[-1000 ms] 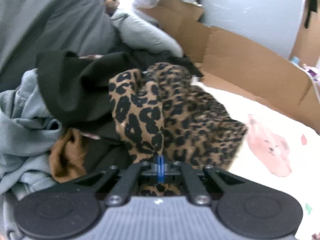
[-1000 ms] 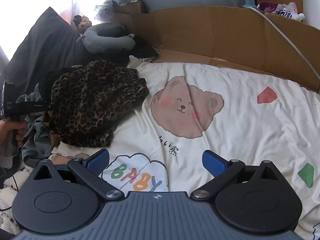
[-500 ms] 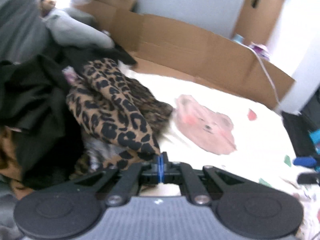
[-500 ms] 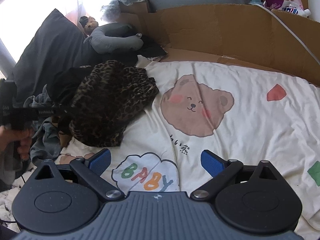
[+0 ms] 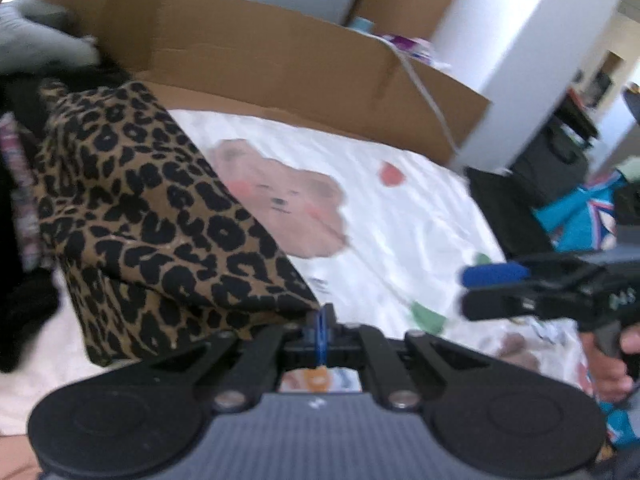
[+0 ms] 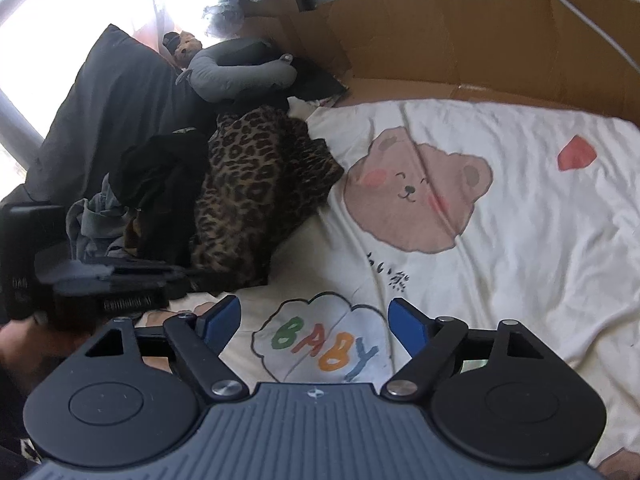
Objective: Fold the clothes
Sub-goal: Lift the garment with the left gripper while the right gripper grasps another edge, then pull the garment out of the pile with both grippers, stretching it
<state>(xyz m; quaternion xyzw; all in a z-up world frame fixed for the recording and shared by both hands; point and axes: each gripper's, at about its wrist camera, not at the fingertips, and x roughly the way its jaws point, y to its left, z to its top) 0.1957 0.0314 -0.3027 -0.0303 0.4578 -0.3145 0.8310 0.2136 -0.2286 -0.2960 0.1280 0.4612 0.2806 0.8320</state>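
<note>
A leopard-print garment [image 5: 152, 216] stretches from the clothes pile on the left down to my left gripper [image 5: 320, 322], which is shut on its lower corner. In the right wrist view the same leopard-print garment [image 6: 256, 192] lies bunched at the pile's edge, and the left gripper [image 6: 176, 276] reaches in from the left, held by a hand. My right gripper [image 6: 314, 320] hovers over the "BABY" print on the white bear sheet [image 6: 520, 240]. Its jaws are closing with nothing between them. In the left wrist view the right gripper [image 5: 466, 290] shows at the right.
A pile of black [image 6: 160, 176] and grey-blue clothes [image 6: 92, 220] lies left of the garment. A dark pillow [image 6: 100, 120] and a grey plush cushion [image 6: 240, 72] sit behind it. A cardboard wall [image 6: 480, 40] borders the sheet's far side.
My left gripper has pulled the leopard-print garment away from the pile toward the sheet, and its view has swung right. The right gripper's jaws have narrowed a little.
</note>
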